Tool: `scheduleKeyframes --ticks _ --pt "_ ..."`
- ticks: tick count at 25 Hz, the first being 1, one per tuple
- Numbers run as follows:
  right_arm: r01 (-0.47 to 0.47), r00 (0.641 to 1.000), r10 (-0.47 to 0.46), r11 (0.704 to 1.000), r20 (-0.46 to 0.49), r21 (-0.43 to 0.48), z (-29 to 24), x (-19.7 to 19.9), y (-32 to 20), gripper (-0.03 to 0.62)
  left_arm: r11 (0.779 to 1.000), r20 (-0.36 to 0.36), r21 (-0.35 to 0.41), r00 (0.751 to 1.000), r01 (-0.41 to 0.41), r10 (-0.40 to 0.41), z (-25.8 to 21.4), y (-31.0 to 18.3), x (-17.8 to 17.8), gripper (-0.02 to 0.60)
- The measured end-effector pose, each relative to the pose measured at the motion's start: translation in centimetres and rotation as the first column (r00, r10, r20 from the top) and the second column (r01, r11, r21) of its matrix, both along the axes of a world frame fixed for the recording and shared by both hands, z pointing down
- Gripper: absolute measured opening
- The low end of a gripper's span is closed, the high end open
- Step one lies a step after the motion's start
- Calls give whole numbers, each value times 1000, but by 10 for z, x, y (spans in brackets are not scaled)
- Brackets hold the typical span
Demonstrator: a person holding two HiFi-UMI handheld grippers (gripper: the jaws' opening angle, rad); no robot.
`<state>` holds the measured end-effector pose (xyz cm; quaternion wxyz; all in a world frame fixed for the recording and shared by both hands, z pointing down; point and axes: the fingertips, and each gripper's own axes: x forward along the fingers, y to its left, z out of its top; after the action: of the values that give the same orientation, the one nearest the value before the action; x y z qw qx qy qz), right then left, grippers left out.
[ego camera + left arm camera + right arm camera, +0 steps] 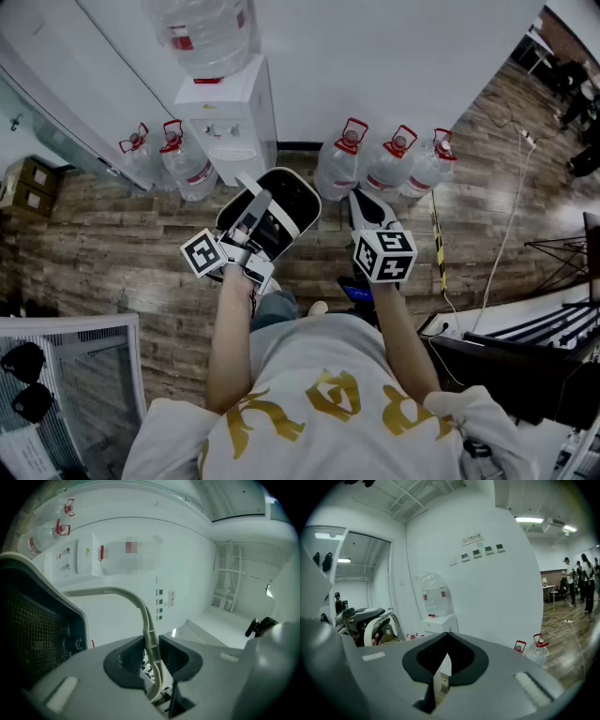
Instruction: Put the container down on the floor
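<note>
The container, a white bin with a dark inside, is held up in the air by its thin pale handle, on which the left claw is clamped. In the left gripper view the two dark pads are pressed against the handle from either side, and the handle is seen to run up out of the jaws and then arc over to the claw's left, where the bin's rim and meshed inner wall fill that side. The bin's body is thus carried ahead of and to the left of the clamped jaws, and its weight is judged to hang from that single strip. In the head view the left claw is laid across the bin's mouth, and the wooden floor is seen well below it, with no contact made. The right claw is held just beside the bin, to its right, apart from it; its jaws are brought together with nothing between them. The left hand is therefore the one by which the lowering must be done. Beyond the claws a water dispenser and a row of water bottles stand against the wall, so the bare floor nearer than these is judged the likely spot.
</note>
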<state>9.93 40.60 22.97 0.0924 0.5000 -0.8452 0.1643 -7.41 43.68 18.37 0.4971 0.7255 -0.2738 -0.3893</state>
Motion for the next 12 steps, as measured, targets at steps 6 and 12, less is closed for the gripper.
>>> scheduleKeyframes --ticks 6,12 --pt "17 1000 -17 1000 7 16 -4 2 -3 21 1000 6 10 1000 8 -8 -3 -2 3 94" --pt "36 998 -37 999 46 16 -6 8 -2 21 1000 18 7 1000 10 -10 -4 -5 10 94"
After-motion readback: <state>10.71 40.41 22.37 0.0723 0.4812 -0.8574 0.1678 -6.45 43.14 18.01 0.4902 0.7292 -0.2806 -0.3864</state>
